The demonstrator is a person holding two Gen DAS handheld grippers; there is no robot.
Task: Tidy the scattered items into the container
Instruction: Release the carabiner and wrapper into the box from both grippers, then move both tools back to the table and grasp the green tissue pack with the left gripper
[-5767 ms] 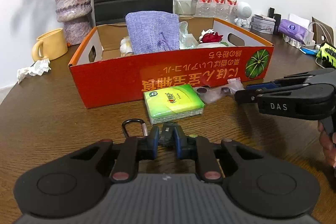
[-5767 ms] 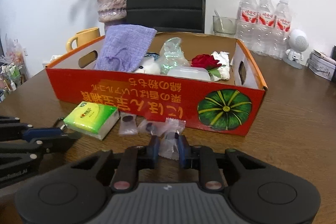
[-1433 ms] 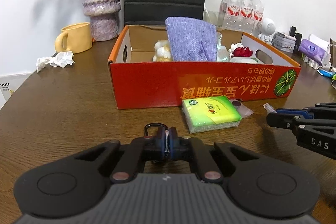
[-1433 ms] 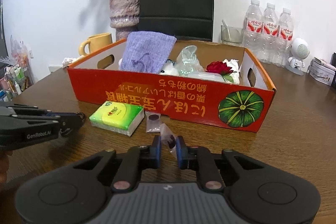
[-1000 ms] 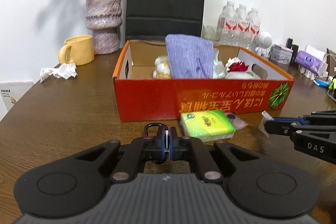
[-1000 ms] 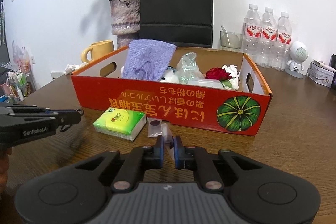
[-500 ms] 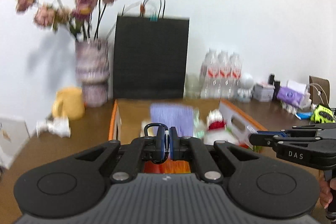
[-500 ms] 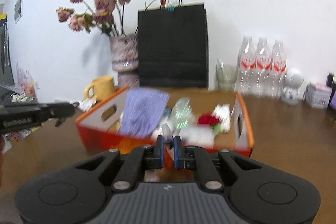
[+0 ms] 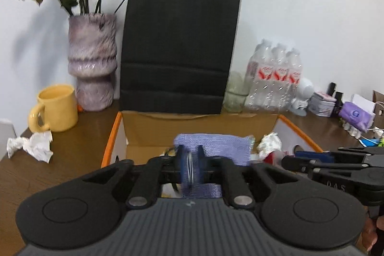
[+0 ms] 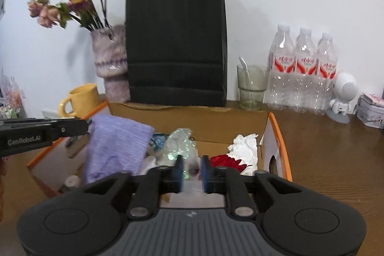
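Observation:
Both grippers hover over the orange cardboard box (image 9: 111,136) (image 10: 278,133). My left gripper (image 9: 190,166) has its fingers slightly apart, with the carabiner (image 9: 189,167) still between them, blurred. My right gripper (image 10: 191,168) is open with a clear gap; a small clear packet (image 10: 192,170) shows blurred just below the gap. In the box lie a purple cloth pouch (image 9: 216,150) (image 10: 117,150), crumpled clear plastic (image 10: 180,143), white paper (image 10: 243,145) and a red flower (image 10: 228,163). The left gripper shows at the left of the right wrist view (image 10: 81,126).
Behind the box stand a black paper bag (image 9: 180,49), a flower vase (image 9: 92,64), a yellow mug (image 9: 56,108), a glass (image 10: 250,86) and water bottles (image 10: 303,73). Crumpled tissue (image 9: 31,145) lies left of the box. Small items crowd the right table edge (image 9: 355,114).
Both grippers rose from the table and moved forward over the box, carrying the carabiner and the packet. Their fingers, pressed shut half a second ago, now stand apart.

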